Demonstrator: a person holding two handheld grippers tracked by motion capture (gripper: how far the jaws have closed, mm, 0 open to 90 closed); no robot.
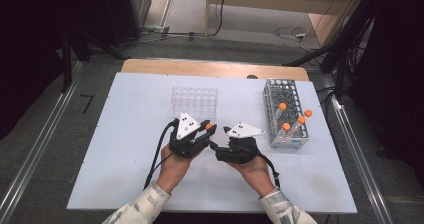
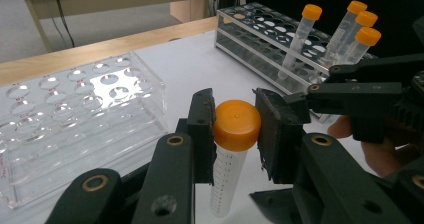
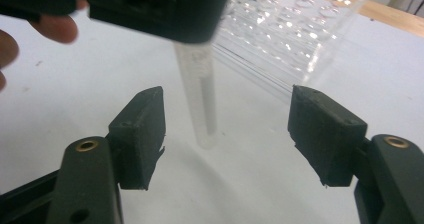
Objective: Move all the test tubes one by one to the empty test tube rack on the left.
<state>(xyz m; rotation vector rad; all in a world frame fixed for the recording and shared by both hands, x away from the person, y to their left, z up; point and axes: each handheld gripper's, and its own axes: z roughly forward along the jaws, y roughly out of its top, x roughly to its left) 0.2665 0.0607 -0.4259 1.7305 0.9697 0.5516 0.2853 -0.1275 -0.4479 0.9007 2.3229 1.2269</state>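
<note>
My left gripper [image 2: 235, 129] is shut on the orange cap of a clear graduated tube [image 2: 226, 176], which hangs upright just above the white table. From above, that gripper [image 1: 209, 129] is at the table's middle, the orange cap between its jaws. My right gripper [image 3: 235, 131] is open beside it. Its two jaws stand wide on either side of the tube's clear lower body [image 3: 201, 96] without touching it. In the high view the right gripper [image 1: 218, 149] points left towards the left one.
A metal tube rack [image 1: 287, 141] stands at the right with three orange-capped tubes [image 1: 301, 120] leaning in it. A clear plastic well plate [image 1: 195, 103] lies just beyond the grippers. The white board [image 1: 125, 149] ends at a wooden strip at the back.
</note>
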